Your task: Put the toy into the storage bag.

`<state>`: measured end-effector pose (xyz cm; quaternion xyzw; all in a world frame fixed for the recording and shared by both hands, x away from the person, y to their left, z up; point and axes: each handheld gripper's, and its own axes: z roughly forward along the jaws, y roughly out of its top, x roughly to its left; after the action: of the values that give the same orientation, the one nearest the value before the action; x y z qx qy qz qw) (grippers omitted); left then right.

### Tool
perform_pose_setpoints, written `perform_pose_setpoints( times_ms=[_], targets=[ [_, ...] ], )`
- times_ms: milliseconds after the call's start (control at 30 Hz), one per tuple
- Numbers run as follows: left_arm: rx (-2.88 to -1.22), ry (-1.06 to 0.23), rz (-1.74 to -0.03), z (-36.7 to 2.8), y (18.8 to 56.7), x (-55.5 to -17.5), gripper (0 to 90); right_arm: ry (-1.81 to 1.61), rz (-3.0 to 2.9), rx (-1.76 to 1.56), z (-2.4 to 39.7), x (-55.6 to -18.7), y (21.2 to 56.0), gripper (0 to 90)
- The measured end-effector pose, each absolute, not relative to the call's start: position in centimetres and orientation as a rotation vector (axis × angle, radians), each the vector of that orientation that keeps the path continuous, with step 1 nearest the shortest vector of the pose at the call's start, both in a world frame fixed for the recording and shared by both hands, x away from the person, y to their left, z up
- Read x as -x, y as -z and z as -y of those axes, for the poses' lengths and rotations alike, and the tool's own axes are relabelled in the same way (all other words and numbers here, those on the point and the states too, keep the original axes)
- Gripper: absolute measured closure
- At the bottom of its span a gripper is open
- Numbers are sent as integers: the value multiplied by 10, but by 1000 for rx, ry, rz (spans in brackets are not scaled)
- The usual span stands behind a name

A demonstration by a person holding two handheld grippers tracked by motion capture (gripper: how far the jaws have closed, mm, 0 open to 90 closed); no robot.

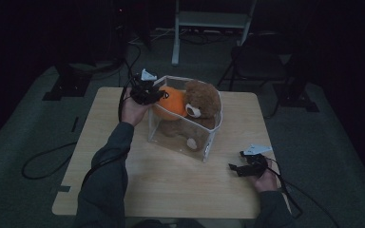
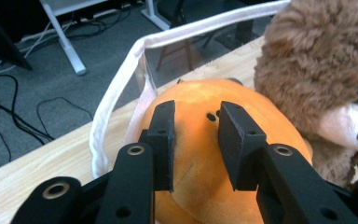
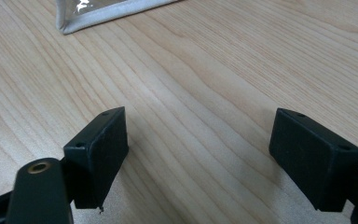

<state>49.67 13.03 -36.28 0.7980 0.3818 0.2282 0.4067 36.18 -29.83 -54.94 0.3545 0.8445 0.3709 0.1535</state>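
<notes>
An orange plush toy [image 1: 171, 102] sits high in a clear box with a white rim [image 1: 217, 124], pressed against a brown teddy bear [image 1: 202, 97]. My left gripper [image 1: 158, 95] reaches over the box's left rim, its jaws closed on the top of the orange plush toy [image 2: 200, 140]. In the left gripper view the teddy bear [image 2: 317, 60] is just to the right and the box rim [image 2: 121, 88] curves behind. My right gripper [image 1: 233, 167] hovers low over the bare table at the front right, jaws wide open with nothing between them [image 3: 198, 121].
The wooden table [image 1: 171, 180] stands on a grey floor with cables [image 1: 43, 161] at the left. A folding chair [image 1: 256, 57] and a white stand [image 1: 209, 21] are behind the table. A corner of the box [image 3: 102, 16] lies ahead of the right gripper.
</notes>
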Motion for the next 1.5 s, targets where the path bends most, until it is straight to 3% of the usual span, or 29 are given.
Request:
perform_pose_setpoints(
  times_ms=[333,600,900,1500],
  targets=[
    [-2011,-537,-963,-137,365,-491,678,-1062,-2421,-1017,298,-362,549,186],
    [-1928,-554,-955,-154,359,-475,584,-1064,-2421,-1019,298,-362,549,186],
    [-1848,-566,-955,-180,358,-458,547,-1063,-2419,-1020,298,-361,549,186],
    [-1809,-563,-1024,-206,401,-428,526,-1063,-2419,-1019,298,-361,549,186]
  ],
)
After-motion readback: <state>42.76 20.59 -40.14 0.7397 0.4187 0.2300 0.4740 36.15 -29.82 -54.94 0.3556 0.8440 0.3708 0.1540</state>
